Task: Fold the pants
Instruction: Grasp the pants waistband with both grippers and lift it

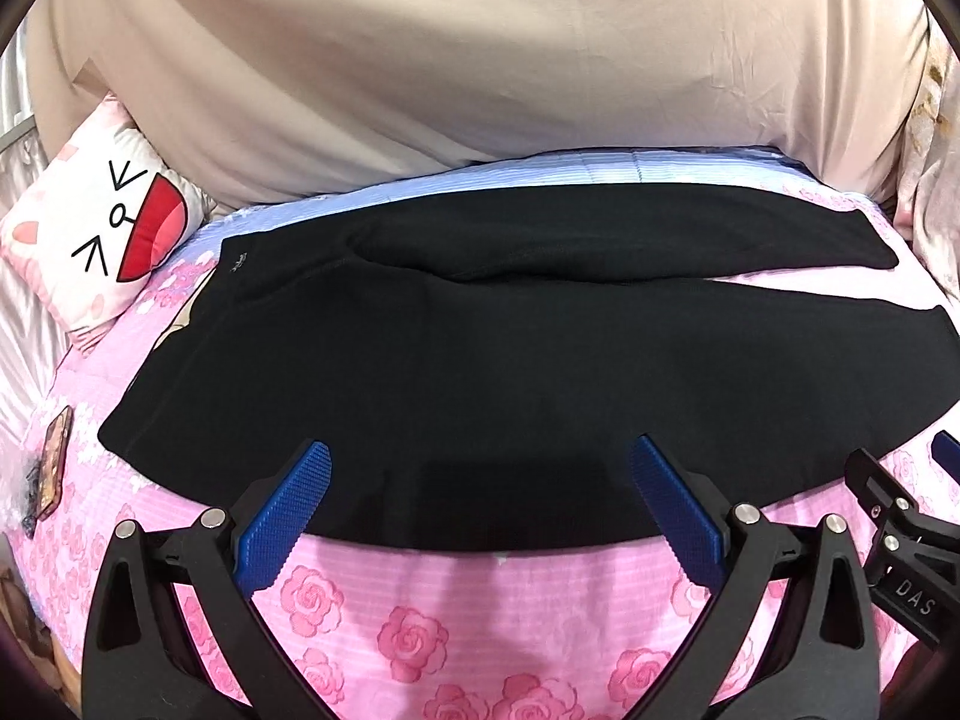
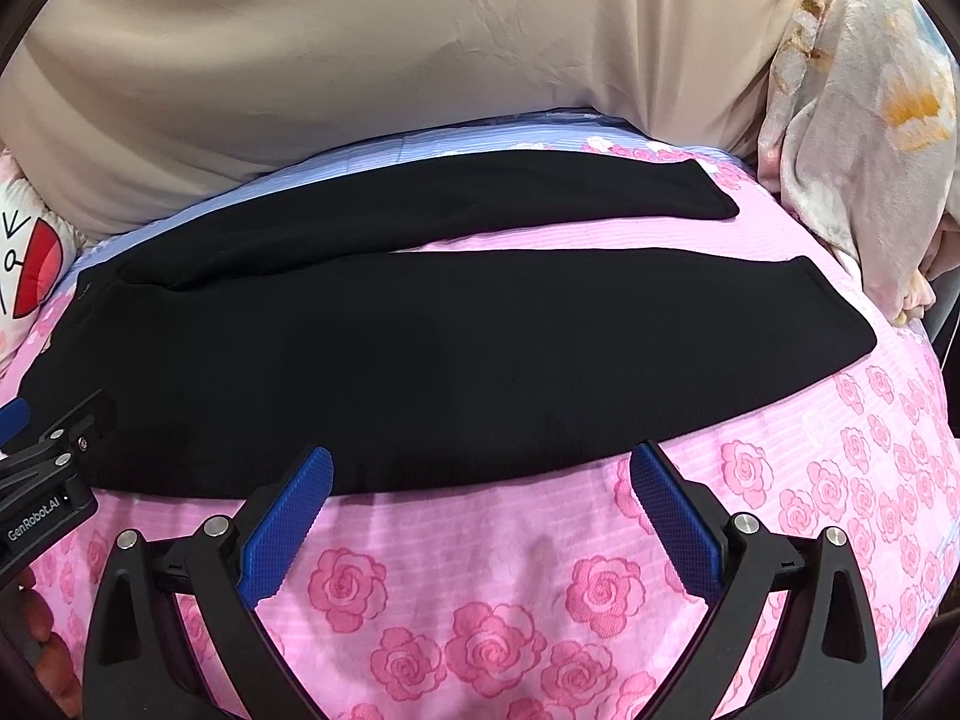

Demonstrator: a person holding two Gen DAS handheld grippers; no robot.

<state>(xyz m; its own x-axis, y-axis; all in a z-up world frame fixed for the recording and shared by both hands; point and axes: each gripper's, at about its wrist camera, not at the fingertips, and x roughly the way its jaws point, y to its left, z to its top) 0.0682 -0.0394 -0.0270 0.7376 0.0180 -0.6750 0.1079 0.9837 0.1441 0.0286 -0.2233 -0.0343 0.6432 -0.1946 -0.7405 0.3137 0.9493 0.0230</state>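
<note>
Pink rose-print bedspread (image 2: pixel 480 600) carries flat black pants (image 1: pixel 480 360); left gripper (image 1: pixel 480 474) and right gripper (image 2: pixel 480 480) gape wide, empty, over near hem.

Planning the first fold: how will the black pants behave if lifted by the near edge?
The black pants lie flat with soft creases, so they will likely drape limply from each pinch point. The two legs, spread apart, would probably trail separately. The knit looks matte, so the open left gripper and right gripper should hold without slipping.
</note>
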